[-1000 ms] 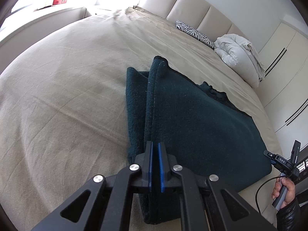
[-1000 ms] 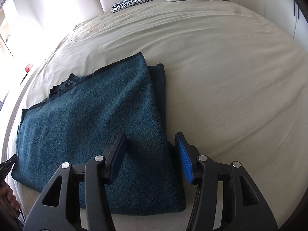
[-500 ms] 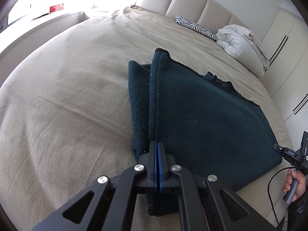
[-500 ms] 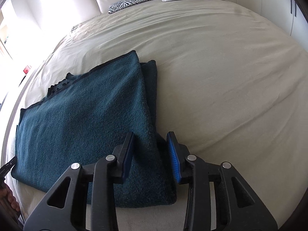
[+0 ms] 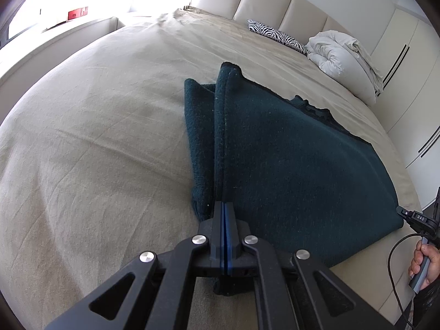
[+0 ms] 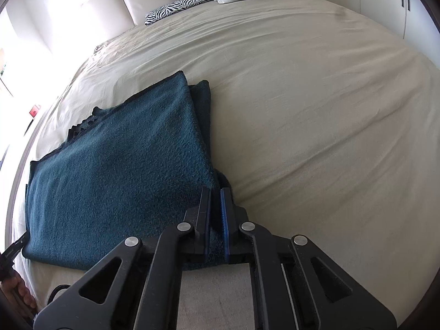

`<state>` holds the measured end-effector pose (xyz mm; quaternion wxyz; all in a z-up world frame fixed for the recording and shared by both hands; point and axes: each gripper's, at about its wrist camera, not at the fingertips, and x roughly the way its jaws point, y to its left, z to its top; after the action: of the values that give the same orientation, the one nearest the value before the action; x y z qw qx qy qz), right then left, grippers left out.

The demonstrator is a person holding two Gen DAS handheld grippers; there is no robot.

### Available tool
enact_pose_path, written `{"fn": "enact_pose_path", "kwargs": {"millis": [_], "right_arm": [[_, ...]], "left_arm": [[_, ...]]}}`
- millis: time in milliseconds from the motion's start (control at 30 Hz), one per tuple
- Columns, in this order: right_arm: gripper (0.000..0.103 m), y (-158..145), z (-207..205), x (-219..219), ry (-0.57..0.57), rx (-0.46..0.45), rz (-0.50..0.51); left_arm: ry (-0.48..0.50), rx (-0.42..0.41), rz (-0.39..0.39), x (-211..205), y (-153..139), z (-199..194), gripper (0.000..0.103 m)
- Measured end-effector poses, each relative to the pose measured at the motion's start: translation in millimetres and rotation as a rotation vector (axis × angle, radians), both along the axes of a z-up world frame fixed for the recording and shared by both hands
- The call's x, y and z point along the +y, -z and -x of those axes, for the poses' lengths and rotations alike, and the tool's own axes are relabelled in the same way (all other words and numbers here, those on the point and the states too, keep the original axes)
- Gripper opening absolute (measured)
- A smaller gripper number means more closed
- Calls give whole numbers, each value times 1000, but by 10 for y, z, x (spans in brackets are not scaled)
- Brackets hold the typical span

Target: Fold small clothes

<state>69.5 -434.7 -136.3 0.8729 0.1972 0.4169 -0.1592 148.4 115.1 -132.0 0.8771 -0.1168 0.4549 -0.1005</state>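
A wide beige bedsheet (image 5: 96,143) is being lit by window light; the folded dark-teal fleece garment (image 5: 288,159) is being pinched at its edges by the left gripper (image 5: 224,220) and right gripper (image 6: 216,206).

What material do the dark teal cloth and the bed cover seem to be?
The teal cloth looks like fleece or terry: a matte, nubby pile with thick folded edges. The bed cover seems thin woven cotton or linen: smooth, matte beige with fine creases.
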Motion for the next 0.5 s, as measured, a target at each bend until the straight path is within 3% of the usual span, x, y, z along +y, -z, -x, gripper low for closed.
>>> {"fn": "enact_pose_path", "kwargs": {"millis": [300,500], "right_arm": [[5,163,-2,-54,-23,40,-50],[7,119,-15,-55,-44,18,-74]], "left_arm": [[1,-4,1,7,4,7,4],[-1,-15,1,13,8,33,4]]}}
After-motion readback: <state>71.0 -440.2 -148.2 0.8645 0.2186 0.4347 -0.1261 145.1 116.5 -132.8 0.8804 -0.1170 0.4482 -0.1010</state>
